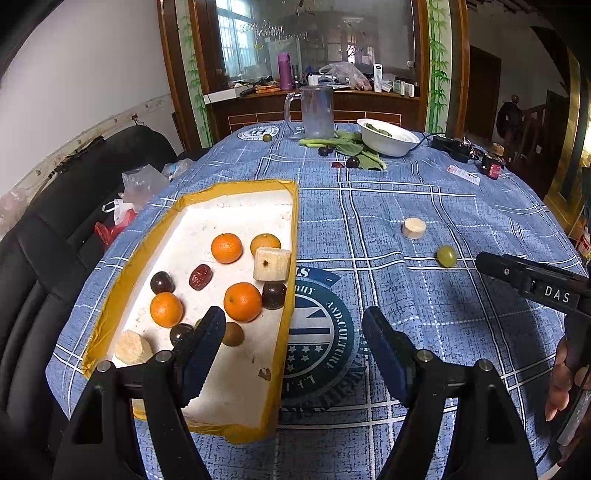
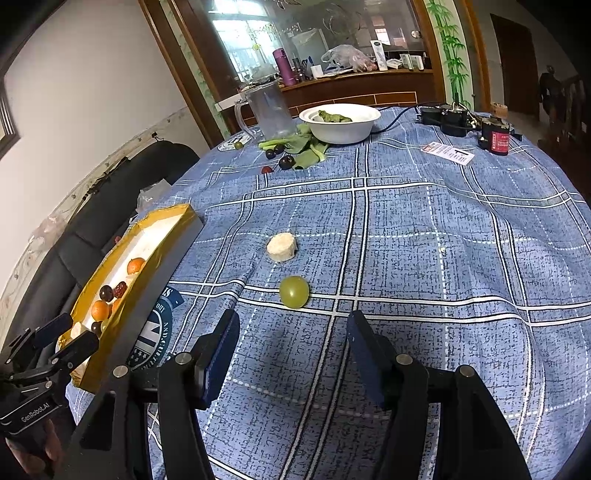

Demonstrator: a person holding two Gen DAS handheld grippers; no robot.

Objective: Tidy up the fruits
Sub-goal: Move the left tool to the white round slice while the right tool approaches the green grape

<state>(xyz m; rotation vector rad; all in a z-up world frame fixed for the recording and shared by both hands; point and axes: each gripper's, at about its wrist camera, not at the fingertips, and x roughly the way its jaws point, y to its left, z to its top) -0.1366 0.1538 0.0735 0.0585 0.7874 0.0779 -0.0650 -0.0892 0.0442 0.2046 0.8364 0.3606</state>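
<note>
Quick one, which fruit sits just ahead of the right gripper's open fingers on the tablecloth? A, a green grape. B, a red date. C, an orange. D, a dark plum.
A: the green grape lies on the blue tablecloth just beyond the open right gripper, while the oranges sit in the tray.

1. We see a round table [image 2: 424, 258] covered by a blue cloth with white grid lines.
2. To the left, a black leather sofa [image 1: 44, 280] stands against a white wall [image 1: 85, 66] with a worn strip along its lower edge.
3. At the far side, a dark wooden cabinet [image 1: 317, 103] has a cluttered counter and a large glass panel [image 1: 314, 33] above it.
4. The glass reflects a bright window.
5. Painted green bamboo [image 1: 437, 62] decorates the frame.
6. To the far right, a dim doorway [image 1: 484, 92] opens.
</note>
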